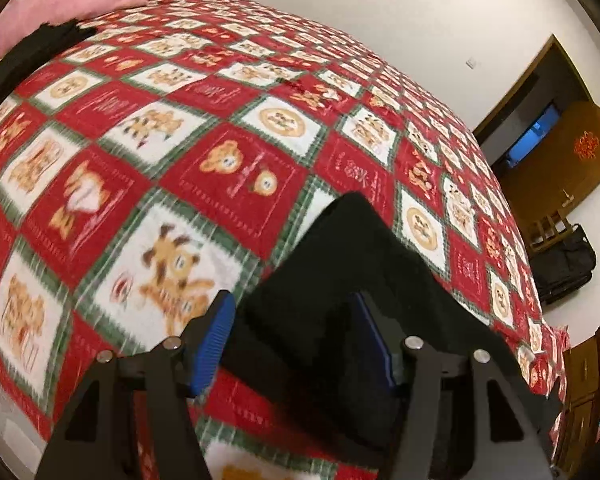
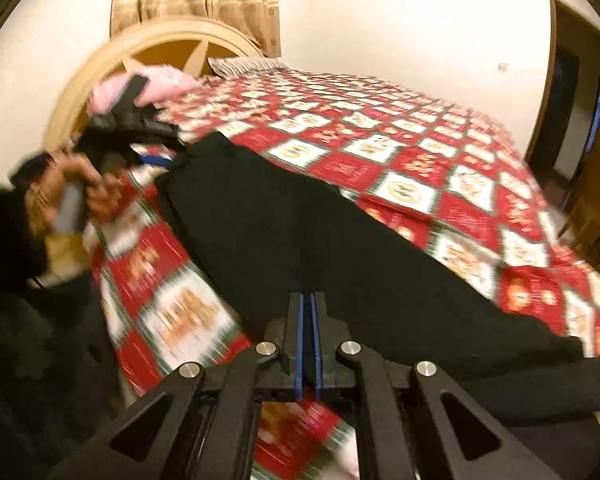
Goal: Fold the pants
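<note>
Black pants (image 2: 320,240) lie stretched across a red, white and green teddy-bear bedspread (image 2: 400,160). My right gripper (image 2: 307,300) is shut on the near edge of the pants. In the right wrist view, my left gripper (image 2: 156,158) is at the far end of the pants, held by a hand. In the left wrist view, my left gripper (image 1: 296,312) is open, its blue pads (image 1: 216,340) on either side of a black pants end (image 1: 340,272) that lies on the bedspread (image 1: 220,120).
A pink pillow (image 1: 60,8) and a black cloth (image 1: 28,60) sit at the head of the bed by the round wooden headboard (image 2: 140,52). A wooden door (image 1: 572,148) and a black bag (image 1: 564,264) stand beyond the bed's right side.
</note>
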The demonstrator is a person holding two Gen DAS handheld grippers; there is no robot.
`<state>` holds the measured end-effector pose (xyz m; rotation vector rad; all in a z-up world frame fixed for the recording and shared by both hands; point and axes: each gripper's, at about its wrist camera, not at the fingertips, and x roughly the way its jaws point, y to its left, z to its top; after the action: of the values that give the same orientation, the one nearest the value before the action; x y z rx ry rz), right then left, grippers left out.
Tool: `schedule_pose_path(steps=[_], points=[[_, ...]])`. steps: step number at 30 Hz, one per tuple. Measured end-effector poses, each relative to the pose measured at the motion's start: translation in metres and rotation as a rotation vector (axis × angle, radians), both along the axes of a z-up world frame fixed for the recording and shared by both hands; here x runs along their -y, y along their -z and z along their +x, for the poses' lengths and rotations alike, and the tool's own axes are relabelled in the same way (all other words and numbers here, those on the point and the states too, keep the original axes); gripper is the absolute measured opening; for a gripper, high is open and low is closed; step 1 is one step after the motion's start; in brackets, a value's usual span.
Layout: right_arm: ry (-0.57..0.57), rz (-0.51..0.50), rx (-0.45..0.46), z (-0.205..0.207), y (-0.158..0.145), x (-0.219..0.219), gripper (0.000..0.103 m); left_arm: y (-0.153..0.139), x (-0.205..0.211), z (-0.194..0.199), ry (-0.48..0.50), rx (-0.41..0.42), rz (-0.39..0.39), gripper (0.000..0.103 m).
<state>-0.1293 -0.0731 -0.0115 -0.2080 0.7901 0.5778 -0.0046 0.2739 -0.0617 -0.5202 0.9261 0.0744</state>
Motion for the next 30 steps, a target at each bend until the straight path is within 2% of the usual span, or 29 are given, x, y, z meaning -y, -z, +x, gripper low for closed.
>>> schedule_pose_path(steps=[5, 6, 7, 9, 11, 13, 16, 18, 21, 25, 30], points=[[-0.106, 0.029, -0.063, 0.015, 0.012, -0.039, 0.006, 0.001, 0.004, 0.009, 0.022, 0.012, 0.016, 0.065], [-0.123, 0.027, -0.075, 0.016, 0.015, -0.045, 0.01, 0.001, 0.005, 0.009, 0.028, 0.018, 0.021, 0.065], [-0.15, 0.026, -0.096, 0.019, 0.02, -0.055, 0.015, 0.001, 0.006, 0.009, 0.034, 0.019, 0.026, 0.064], [-0.187, 0.024, -0.104, 0.018, 0.023, -0.067, 0.042, -0.001, 0.007, 0.009, 0.042, 0.025, 0.032, 0.059], [-0.223, 0.03, -0.086, 0.016, 0.024, -0.082, 0.055, -0.004, 0.007, 0.008, 0.055, 0.039, 0.019, 0.054], [-0.243, 0.018, -0.068, 0.019, 0.025, -0.094, 0.055, -0.004, 0.008, 0.008, 0.064, 0.039, 0.009, 0.054], [-0.255, -0.044, -0.009, 0.023, 0.033, -0.113, 0.053, -0.002, 0.008, 0.008, 0.057, 0.037, 0.002, 0.051], [-0.274, -0.066, -0.035, 0.029, 0.04, -0.12, 0.029, -0.003, 0.01, 0.007, 0.055, 0.034, -0.003, 0.045], [-0.277, -0.099, -0.042, 0.034, 0.049, -0.125, 0.008, -0.005, 0.011, 0.002, 0.052, 0.045, -0.014, 0.036], [-0.297, -0.071, -0.015, 0.027, 0.038, -0.119, 0.004, -0.008, 0.017, -0.003, 0.053, 0.047, 0.024, 0.032], [-0.351, -0.083, -0.064, 0.022, 0.048, -0.121, 0.003, -0.01, 0.014, -0.015, 0.03, 0.03, 0.065, 0.031]])
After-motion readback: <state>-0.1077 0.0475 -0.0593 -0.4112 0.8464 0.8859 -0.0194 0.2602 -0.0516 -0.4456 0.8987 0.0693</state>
